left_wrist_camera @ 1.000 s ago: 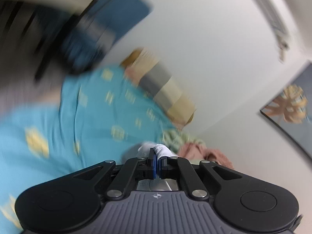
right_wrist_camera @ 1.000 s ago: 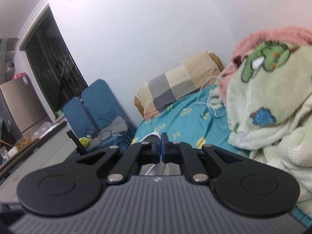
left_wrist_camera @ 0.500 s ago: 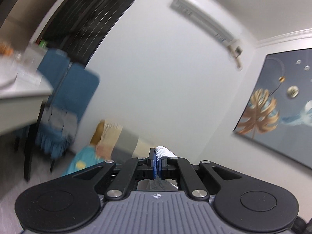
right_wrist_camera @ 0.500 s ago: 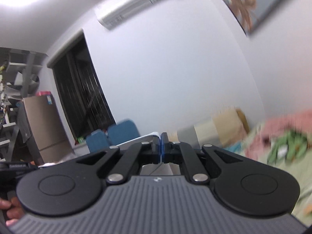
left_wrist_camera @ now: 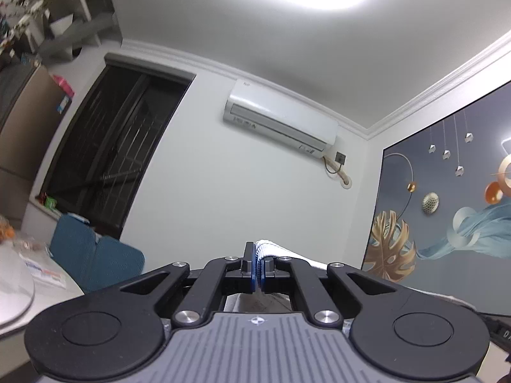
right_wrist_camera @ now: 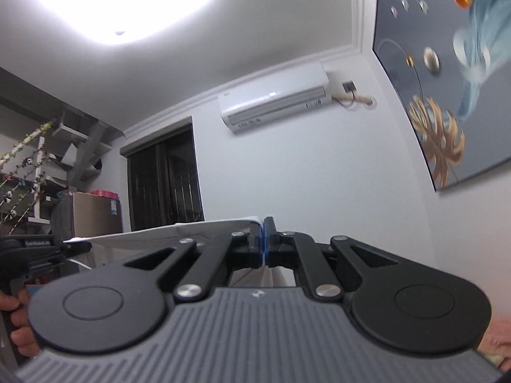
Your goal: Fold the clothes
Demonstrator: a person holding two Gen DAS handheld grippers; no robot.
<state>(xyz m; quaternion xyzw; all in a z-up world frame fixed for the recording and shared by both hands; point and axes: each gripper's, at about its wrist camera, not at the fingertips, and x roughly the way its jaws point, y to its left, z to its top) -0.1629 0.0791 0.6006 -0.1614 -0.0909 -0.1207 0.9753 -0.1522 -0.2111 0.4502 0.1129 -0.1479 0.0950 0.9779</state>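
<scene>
While garment [left_wrist_camera: 271, 249] hangs, air conditioner [left_wrist_camera: 281, 121], painting [left_wrist_camera: 447, 217]

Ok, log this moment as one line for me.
step: lift garment | left gripper: shut on white garment | right gripper: shut on white garment | both aimed at wall, air conditioner ahead

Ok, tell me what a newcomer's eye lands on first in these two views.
First the glaring ceiling light overhead, then the white air conditioner high on the far wall. Low in each view, the left gripper and right gripper are both shut on a white garment, its edge stretched between them. A big painting with a gold leaf fills the right wall.
</scene>
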